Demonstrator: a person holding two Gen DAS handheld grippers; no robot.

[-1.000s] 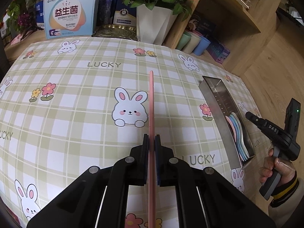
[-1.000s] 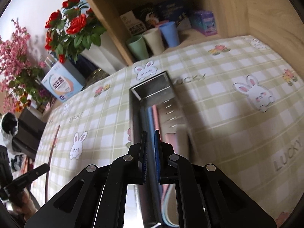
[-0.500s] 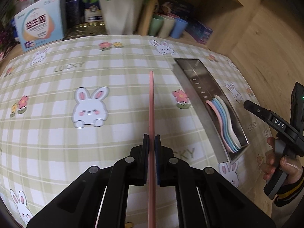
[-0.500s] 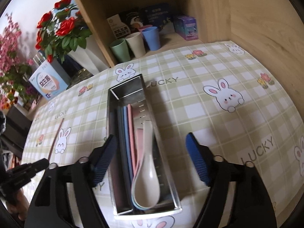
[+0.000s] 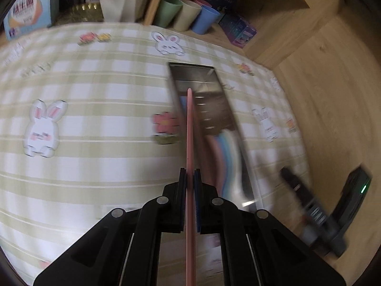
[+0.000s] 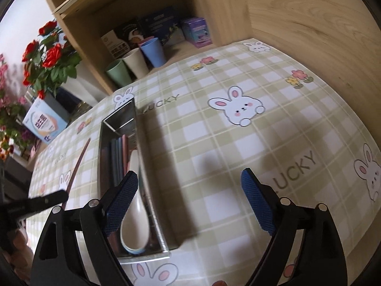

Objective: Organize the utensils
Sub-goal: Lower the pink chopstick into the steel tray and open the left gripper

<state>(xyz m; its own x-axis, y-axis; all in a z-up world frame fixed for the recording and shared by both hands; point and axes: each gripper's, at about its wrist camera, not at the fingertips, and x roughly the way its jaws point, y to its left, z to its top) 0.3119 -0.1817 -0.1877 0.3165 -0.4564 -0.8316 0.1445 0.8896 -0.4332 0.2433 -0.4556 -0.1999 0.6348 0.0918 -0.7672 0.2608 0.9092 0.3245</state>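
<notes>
"LUCKY" is printed in grey on the checked tablecloth, read twice in the right wrist view, beside the metal tray and near the front edge. Chinese characters on the blue-and-white box are perhaps 益生菌; smaller print is blurred.

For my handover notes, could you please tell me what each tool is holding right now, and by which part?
The left tool grips a thin pink utensil handle partway along its length; its working end is unseen. The right tool is open and holds nothing.

Both wrist views look down, sharing tray
</notes>
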